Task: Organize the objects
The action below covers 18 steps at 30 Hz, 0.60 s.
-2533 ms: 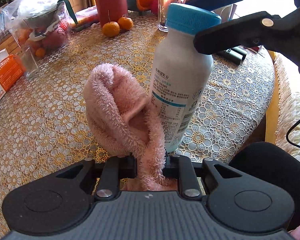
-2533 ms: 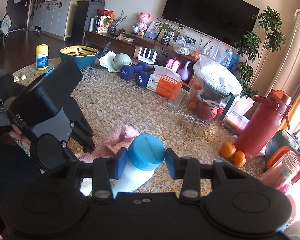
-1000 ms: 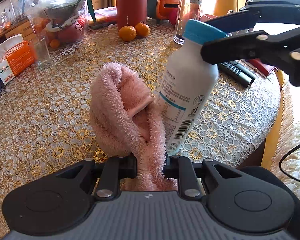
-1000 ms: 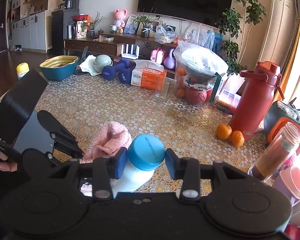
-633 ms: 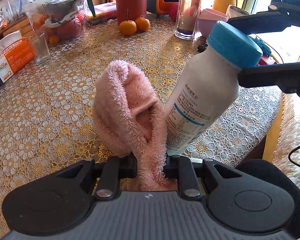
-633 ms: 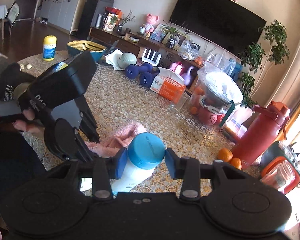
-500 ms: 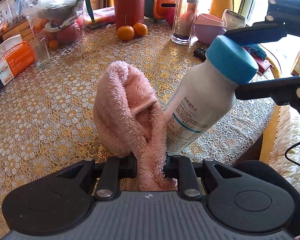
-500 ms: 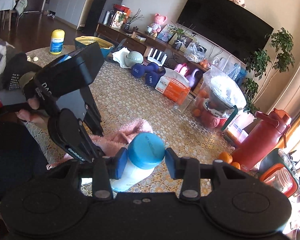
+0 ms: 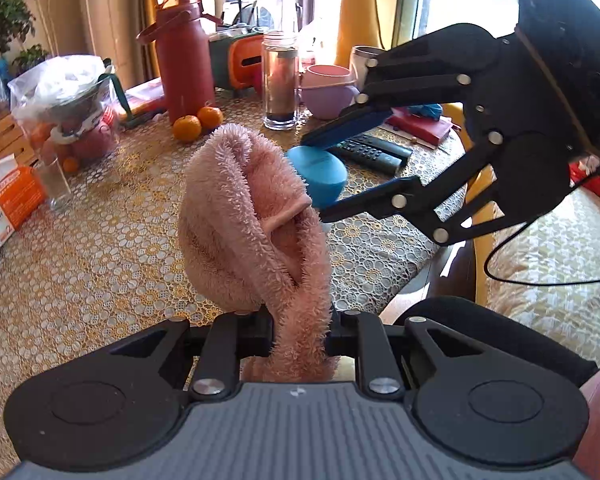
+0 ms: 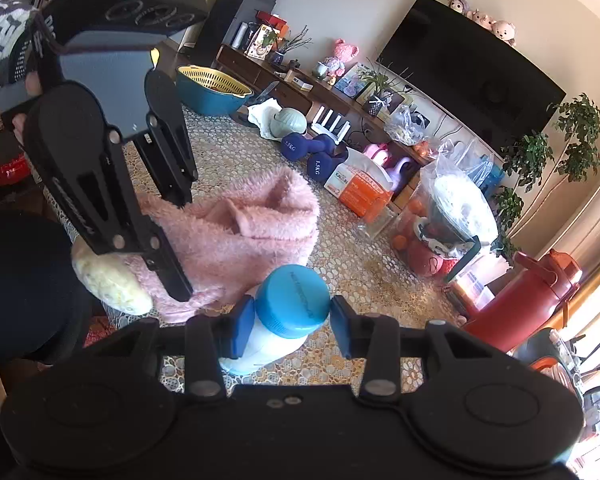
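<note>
**Grippers hold a cloth and a bottle side by side**

Left black two-finger gripper (image 9: pixel 300 330), seen from its own camera, pinches the bottom of a fluffy pink cloth (image 9: pixel 252 224). The cloth stands up above the jaws, over the round table with the gold lace cover (image 9: pixel 100 248). I think it is held high so it can rub the bottle. Just behind the cloth peeks the bottle's blue screw cap (image 9: pixel 320 176). The right black two-finger gripper (image 9: pixel 332 176) reaches in from the side, its blue-padded jaws above and below that cap.

Far back on the table stands a tall dark red water flask (image 9: pixel 182 60) with two small oranges (image 9: pixel 198 122) at its foot. A clear glass jar (image 9: pixel 280 80) has something brown in it. A clear plastic bag (image 9: pixel 64 108) holds fruit and a bowl.

From the right camera, the right gripper (image 10: pixel 286 334) squeezes the white plastic bottle with a blue cap (image 10: pixel 276 320) at its neck, so the bottle hangs tilted just above the table. The pink cloth (image 10: pixel 236 232) sits right beside the bottle; I cannot tell if they touch. The left gripper (image 10: pixel 172 248) clamps the cloth's near end.

Further off, a blue bowl with a yellow strainer basket (image 10: pixel 212 88) sits on the table; what is inside is hidden.
</note>
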Available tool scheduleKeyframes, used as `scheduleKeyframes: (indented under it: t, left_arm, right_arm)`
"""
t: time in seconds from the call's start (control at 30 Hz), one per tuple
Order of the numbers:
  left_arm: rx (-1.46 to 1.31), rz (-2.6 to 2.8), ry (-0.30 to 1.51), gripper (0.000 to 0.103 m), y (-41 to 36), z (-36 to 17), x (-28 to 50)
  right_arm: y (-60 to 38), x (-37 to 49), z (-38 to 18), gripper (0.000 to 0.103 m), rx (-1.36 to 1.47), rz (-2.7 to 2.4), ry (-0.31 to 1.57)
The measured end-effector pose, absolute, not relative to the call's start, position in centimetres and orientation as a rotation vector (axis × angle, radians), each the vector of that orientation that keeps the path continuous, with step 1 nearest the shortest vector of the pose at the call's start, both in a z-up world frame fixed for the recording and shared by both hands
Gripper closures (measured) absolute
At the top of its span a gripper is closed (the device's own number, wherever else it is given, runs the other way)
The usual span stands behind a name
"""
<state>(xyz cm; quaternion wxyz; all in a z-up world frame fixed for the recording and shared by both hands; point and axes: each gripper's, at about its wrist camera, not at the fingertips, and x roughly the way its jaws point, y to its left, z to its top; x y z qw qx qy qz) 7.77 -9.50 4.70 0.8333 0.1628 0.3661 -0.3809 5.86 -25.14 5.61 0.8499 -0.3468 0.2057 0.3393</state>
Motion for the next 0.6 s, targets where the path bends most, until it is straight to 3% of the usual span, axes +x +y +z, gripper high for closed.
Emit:
scheduleKeyframes:
  t: [0.6]
  left_arm:
    - [0.389,-0.754,0.804,0.083,-11.0,3.1,11.8]
  right_arm:
    - [-25.1,5.7,5.7,0.062,-0.743,0.732,0.42]
